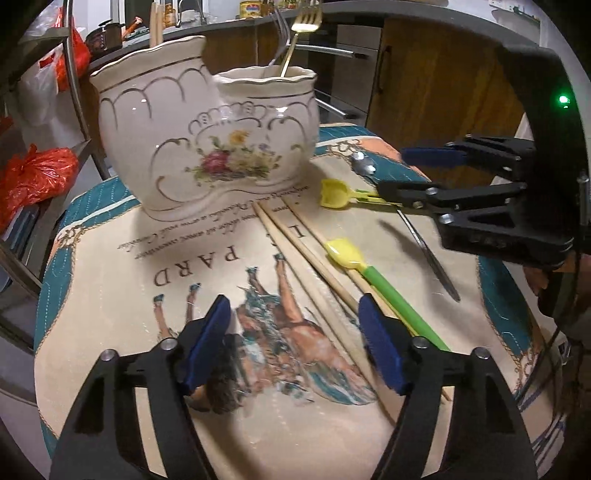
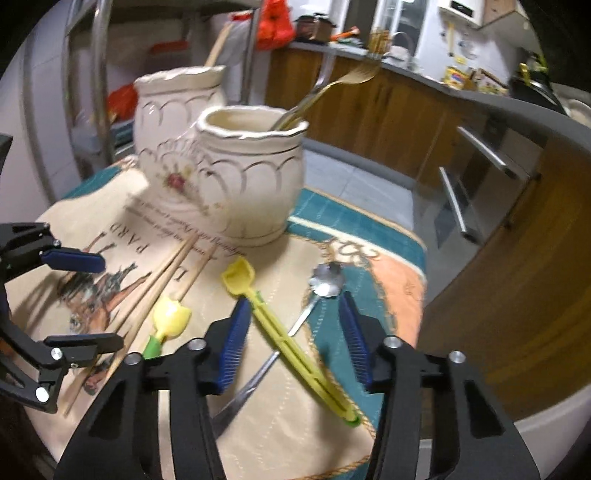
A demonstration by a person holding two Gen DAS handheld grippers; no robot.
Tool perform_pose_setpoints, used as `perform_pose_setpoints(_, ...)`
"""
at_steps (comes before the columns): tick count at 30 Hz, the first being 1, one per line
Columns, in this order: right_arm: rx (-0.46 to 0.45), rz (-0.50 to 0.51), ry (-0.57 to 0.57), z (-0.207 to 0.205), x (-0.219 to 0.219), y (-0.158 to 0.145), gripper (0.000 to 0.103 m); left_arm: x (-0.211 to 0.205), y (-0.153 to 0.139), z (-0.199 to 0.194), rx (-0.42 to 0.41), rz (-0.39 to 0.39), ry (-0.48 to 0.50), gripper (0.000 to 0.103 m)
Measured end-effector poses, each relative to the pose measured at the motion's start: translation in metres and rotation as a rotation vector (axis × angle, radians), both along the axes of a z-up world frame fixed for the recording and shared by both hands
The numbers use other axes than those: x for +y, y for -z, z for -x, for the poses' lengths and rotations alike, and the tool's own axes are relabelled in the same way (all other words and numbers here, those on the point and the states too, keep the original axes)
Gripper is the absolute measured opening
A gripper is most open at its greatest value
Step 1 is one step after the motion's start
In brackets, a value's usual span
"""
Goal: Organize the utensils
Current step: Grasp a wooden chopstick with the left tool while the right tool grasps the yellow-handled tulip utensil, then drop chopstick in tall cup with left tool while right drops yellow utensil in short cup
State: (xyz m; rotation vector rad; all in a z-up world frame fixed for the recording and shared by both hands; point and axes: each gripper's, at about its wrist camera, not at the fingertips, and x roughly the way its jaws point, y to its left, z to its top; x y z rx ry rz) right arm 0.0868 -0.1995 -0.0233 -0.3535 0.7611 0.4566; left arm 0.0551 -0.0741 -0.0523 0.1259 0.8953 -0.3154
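Note:
A white floral ceramic double-pot holder [image 1: 207,144] [image 2: 221,173] stands at the back of the printed cloth [image 1: 147,295]. Its right pot holds a gold fork [image 1: 304,22] [image 2: 354,75] and a silver utensil; chopsticks stand in the left pot. On the cloth lie wooden chopsticks [image 1: 299,247] [image 2: 162,273], a yellow-headed green-handled spoon [image 1: 369,273] [image 2: 168,321], a yellow shovel-shaped spoon [image 1: 334,192] [image 2: 280,328] and a steel flower-bowled spoon [image 1: 364,162] [image 2: 325,282]. My left gripper [image 1: 295,343] [image 2: 98,302] is open above the chopsticks. My right gripper [image 2: 295,343] [image 1: 391,170] is open, straddling the shovel spoon's handle.
The cloth covers a small round table [image 2: 351,229] with its edge close on the right. Wooden kitchen cabinets [image 2: 517,229] and a countertop curve behind. Metal rack poles [image 1: 77,92] and red plastic bags [image 1: 33,177] stand at the left.

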Motion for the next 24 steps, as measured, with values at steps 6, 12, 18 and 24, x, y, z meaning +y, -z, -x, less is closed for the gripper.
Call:
perform_pose_setpoints(6,0.05,0.038,-0.04,-0.004,0.011,0.012,0.035,-0.002,0.0,-0.001,0.011,-0.007,0.014,0.032)
perform_pose_setpoints(12,0.1,0.035,-0.05,-0.013,0.016,0.013,0.019,0.014,-0.004,-0.004,0.043,0.019,0.048,0.008)
perform_pose_setpoints(18,0.142,0.01,-0.036,-0.015,0.015,0.009,0.011,0.029,-0.008,-0.002,0.051,-0.055,0.102,0.006)
perform_pose_setpoints(24,0.227,-0.084,0.016,-0.017,0.006,0.011,0.011,0.044,-0.007,0.001,0.071,-0.102,0.145,0.006)
